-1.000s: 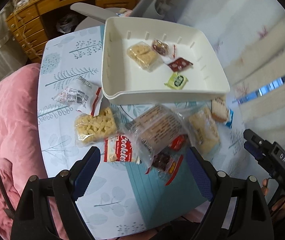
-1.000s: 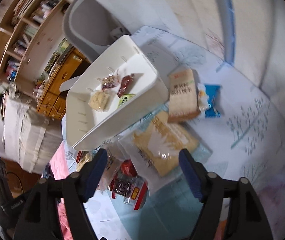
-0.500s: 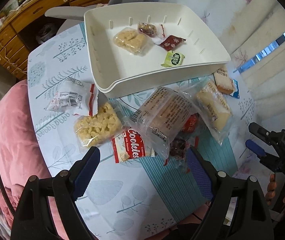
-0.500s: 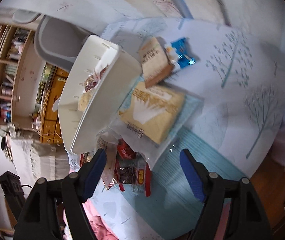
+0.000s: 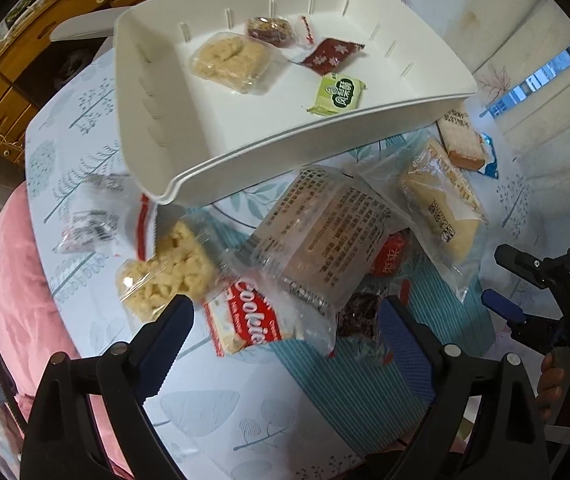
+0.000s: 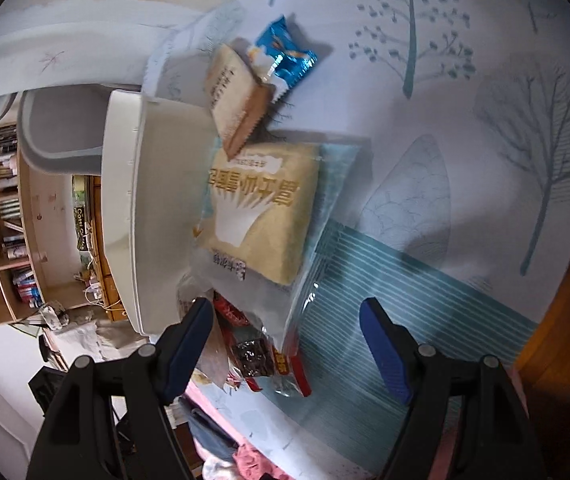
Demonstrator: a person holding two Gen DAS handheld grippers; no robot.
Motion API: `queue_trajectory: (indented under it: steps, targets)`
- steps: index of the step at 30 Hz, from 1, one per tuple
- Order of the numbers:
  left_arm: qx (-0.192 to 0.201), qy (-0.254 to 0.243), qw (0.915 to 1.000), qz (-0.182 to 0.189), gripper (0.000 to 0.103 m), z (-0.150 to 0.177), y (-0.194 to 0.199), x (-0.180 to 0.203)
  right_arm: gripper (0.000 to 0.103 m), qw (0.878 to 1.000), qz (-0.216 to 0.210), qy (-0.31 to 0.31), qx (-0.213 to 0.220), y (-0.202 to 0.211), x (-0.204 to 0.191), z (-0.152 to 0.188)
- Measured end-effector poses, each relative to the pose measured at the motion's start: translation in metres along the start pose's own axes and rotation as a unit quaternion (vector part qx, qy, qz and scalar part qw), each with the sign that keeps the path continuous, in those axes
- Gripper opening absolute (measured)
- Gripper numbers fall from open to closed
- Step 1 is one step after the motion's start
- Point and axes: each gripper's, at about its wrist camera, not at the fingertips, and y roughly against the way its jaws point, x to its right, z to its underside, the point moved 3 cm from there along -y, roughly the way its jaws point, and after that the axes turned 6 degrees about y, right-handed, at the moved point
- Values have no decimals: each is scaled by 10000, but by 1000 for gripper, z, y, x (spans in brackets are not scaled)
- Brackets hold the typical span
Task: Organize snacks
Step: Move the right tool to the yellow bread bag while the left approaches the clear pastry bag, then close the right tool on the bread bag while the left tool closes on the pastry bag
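Observation:
A white tray (image 5: pixel 213 148) stands on the table and holds several wrapped snacks, among them a pale cake (image 5: pixel 231 60) and a green packet (image 5: pixel 339 94). Loose snacks lie in front of it: a large clear cake pack (image 5: pixel 325 236), a red cookies pack (image 5: pixel 251 326), a puffed rice bar (image 5: pixel 165 276) and a yellow cake pack (image 5: pixel 441 204). My left gripper (image 5: pixel 285 330) is open just above the cookies pack. My right gripper (image 6: pixel 285 340) is open over the yellow cake pack (image 6: pixel 261 208) and a dark snack (image 6: pixel 251 356); it also shows in the left wrist view (image 5: pixel 505 284).
A tan wafer pack (image 6: pixel 235 100) and a blue packet (image 6: pixel 285 54) lie beyond the yellow pack. A white barcode packet (image 5: pixel 93 224) lies left of the tray. A pink cushion (image 5: pixel 9 280) borders the table on the left. A wooden dresser (image 5: pixel 25 52) stands behind.
Both grippers have moved lower and closer to the loose snacks. The right wrist view has swung round toward the yellow cake pack. Both grippers stay open.

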Motion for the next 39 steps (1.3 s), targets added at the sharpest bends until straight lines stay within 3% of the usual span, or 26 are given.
queue_trajectory:
  steps: [13, 17, 21, 26, 28, 29, 33, 35, 39]
  targets:
    - [-397, 18, 9991, -144, 93, -26, -50, 18, 76, 9984, -129, -264, -478, -37, -4, -18]
    - [-506, 53, 9987, -37, 93, -33, -60, 19, 76, 9981, -90, -232, -563, -41, -7, -23]
    - [-535, 17, 9985, -88, 99, -41, -69, 23, 69, 9977, -38, -231, -635, -46, -10, -28]
    - [-592, 73, 9982, -43, 102, -50, -79, 23, 68, 9972, 49, -180, -729, -47, -9, -31]
    - [-596, 98, 9982, 23, 102, -53, -82, 23, 64, 9969, 110, -164, -767, -47, -9, -31]
    - [-608, 125, 9981, 57, 102, -54, -83, 24, 54, 9966, 137, -168, -790, -48, -8, -31]
    - [-608, 249, 9977, 177, 102, -53, -88, 21, 52, 9962, 135, -216, -833, -49, -7, -31]
    - [-579, 273, 9977, 205, 102, -53, -89, 19, 46, 9963, 63, -233, -830, -49, -6, -31]
    - [-528, 286, 9979, 221, 94, -49, -86, 17, 38, 9963, -7, -200, -832, -50, -10, -32]
